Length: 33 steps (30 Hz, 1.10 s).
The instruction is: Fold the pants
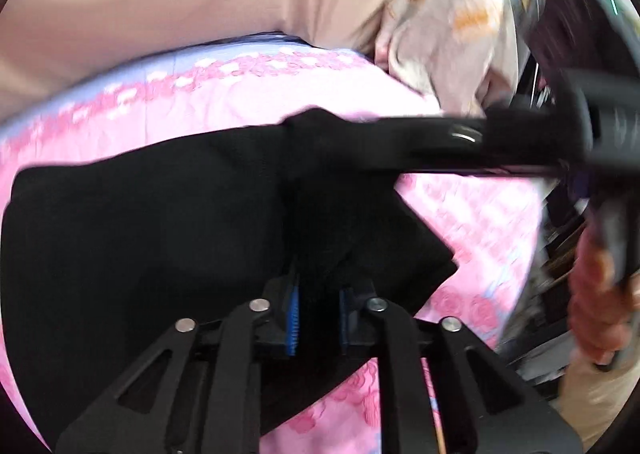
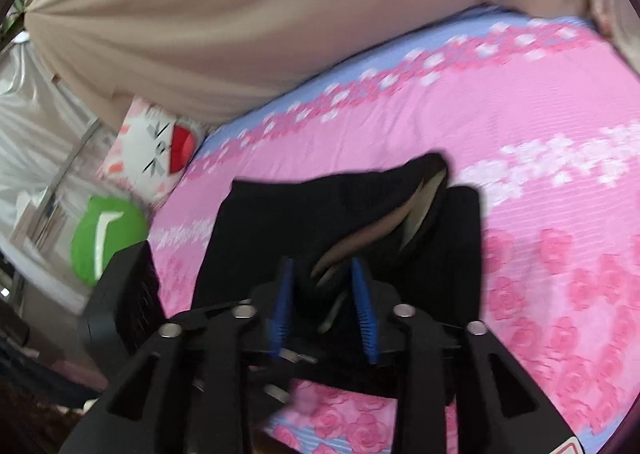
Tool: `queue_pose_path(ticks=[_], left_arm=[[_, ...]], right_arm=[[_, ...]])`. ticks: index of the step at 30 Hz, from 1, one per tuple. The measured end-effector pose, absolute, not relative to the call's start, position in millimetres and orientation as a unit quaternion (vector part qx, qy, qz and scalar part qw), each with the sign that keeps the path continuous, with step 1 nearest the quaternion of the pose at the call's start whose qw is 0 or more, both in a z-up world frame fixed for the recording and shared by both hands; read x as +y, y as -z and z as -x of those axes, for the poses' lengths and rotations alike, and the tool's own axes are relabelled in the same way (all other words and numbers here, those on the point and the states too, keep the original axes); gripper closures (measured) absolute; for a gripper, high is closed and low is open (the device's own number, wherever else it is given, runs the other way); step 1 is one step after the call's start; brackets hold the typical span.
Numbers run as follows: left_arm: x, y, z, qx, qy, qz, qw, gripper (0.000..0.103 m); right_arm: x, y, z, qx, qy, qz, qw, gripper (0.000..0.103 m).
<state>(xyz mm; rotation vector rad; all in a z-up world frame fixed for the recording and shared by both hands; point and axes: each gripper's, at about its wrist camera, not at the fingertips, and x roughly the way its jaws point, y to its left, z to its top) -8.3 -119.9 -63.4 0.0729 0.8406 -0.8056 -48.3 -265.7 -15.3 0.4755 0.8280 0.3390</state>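
Black pants (image 1: 160, 234) lie bunched on a pink flowered bed sheet (image 1: 248, 102). My left gripper (image 1: 320, 314) is shut on a fold of the black cloth, which is pinched between its blue pads (image 1: 294, 314). In the right wrist view the pants (image 2: 280, 214) show a pale inner lining at the opened waist. My right gripper (image 2: 324, 314) stands open, with that bunched waist lying loosely between its blue pads (image 2: 366, 318). The blurred black frame of the right tool (image 1: 460, 142) reaches in over the pants from the right.
A person's hand (image 1: 596, 294) holds the right tool's handle. A beige curtain (image 2: 240, 34) hangs behind the bed. A cartoon-face pillow (image 2: 160, 146) and a green cushion (image 2: 108, 238) sit at the bed's left end. A pale printed cloth (image 1: 452, 34) is heaped at the far right.
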Motion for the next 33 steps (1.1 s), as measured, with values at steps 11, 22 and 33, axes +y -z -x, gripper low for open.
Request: queue_pose_path(ticks=[11,22,33], left_arm=[[168.9,-34.3,22.5,0.279,0.122,0.137,0.942,0.091],[291.8,59.7,18.8,0.358,-0.065,0.215,0.906,0.091],[286.9,42.5,13.8,0.345,-0.060,0.211,0.913,0.090]], right_arm=[[-174.2,14.8,79.2,0.384,-0.095,-0.011,0.918,0.039],[-35.8,73.9,29.5,0.396,-0.185,0.131,0.890,0.035],[-286.7,-21.2,70.6,0.287,-0.087,-0.216,0.929,0.089]])
